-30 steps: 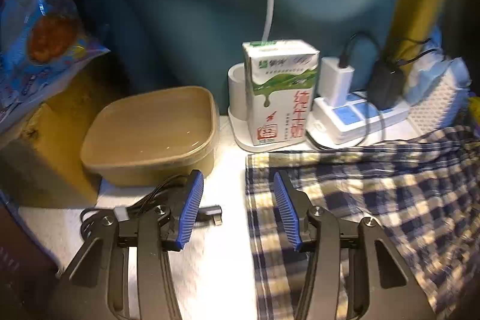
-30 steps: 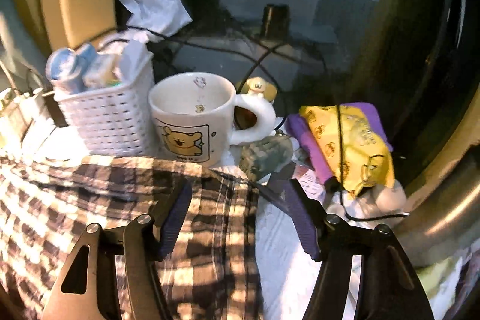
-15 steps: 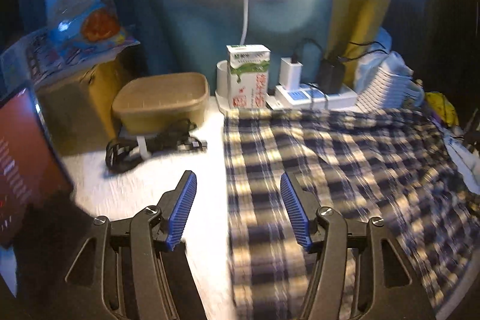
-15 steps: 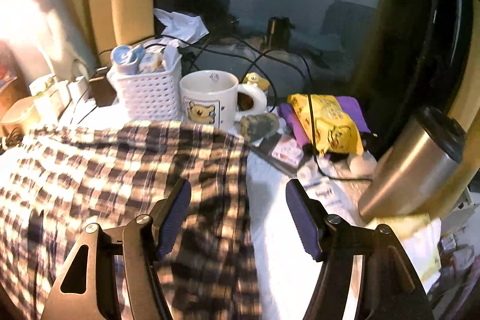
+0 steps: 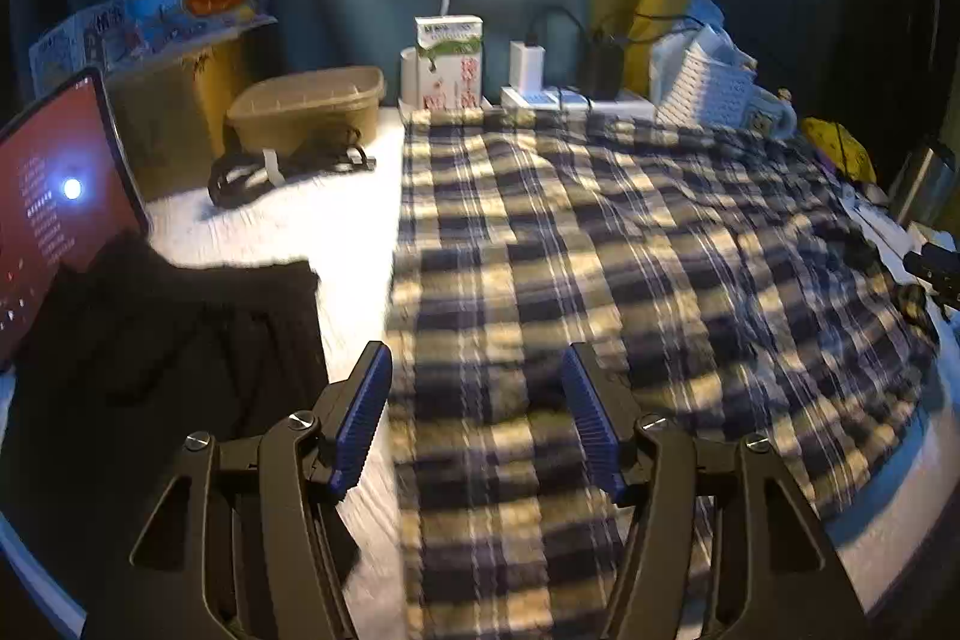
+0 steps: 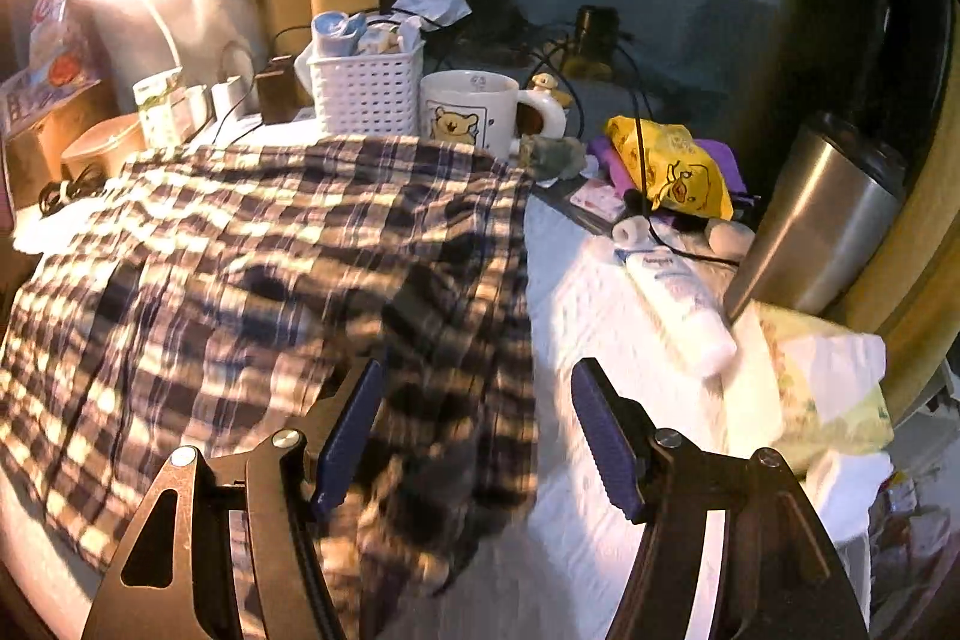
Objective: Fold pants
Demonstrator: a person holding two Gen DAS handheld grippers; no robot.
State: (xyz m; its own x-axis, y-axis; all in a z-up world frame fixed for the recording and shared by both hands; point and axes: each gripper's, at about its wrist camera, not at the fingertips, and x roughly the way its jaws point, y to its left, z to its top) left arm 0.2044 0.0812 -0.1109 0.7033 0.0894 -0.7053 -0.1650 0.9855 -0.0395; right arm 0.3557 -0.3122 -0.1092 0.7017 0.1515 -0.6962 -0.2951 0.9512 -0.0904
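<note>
**Kid:** Two grippers are in front of us. What are our fingers doing?

**Helper:** Our left gripper (image 5: pixel 477 421) has its blue fingers (image 5: pixel 363 415) spread apart. They have just been opening wider. Nothing is pinched between them. They hang over the left edge of the pants (image 5: pixel 600 250).

**Kid:** And our right gripper (image 6: pixel 474 433)?

**Helper:** Its fingers (image 6: pixel 606 436) are spread apart too, with nothing pinched. We see the right edge of the pants (image 6: pixel 270 250) and some bare white table (image 6: pixel 570 280) between them.

**Kid:** Where are the pants?

**Helper:** We see them lying spread out flat on the white table (image 5: pixel 270 220). They have dark blue and cream checks.

**Kid:** What else do we see?

**Helper:** We see a black cloth (image 5: pixel 168 340) on the left, just beside the pants. At the back stand a milk box (image 5: pixel 449 61), a brown tub (image 5: pixel 306 103), a white basket (image 6: pixel 366 91) and a bear mug (image 6: pixel 471 112). On the right we see a silver cup (image 6: pixel 822 214), a white tube (image 6: pixel 678 298) and a yellow bag (image 6: pixel 678 163).
</note>
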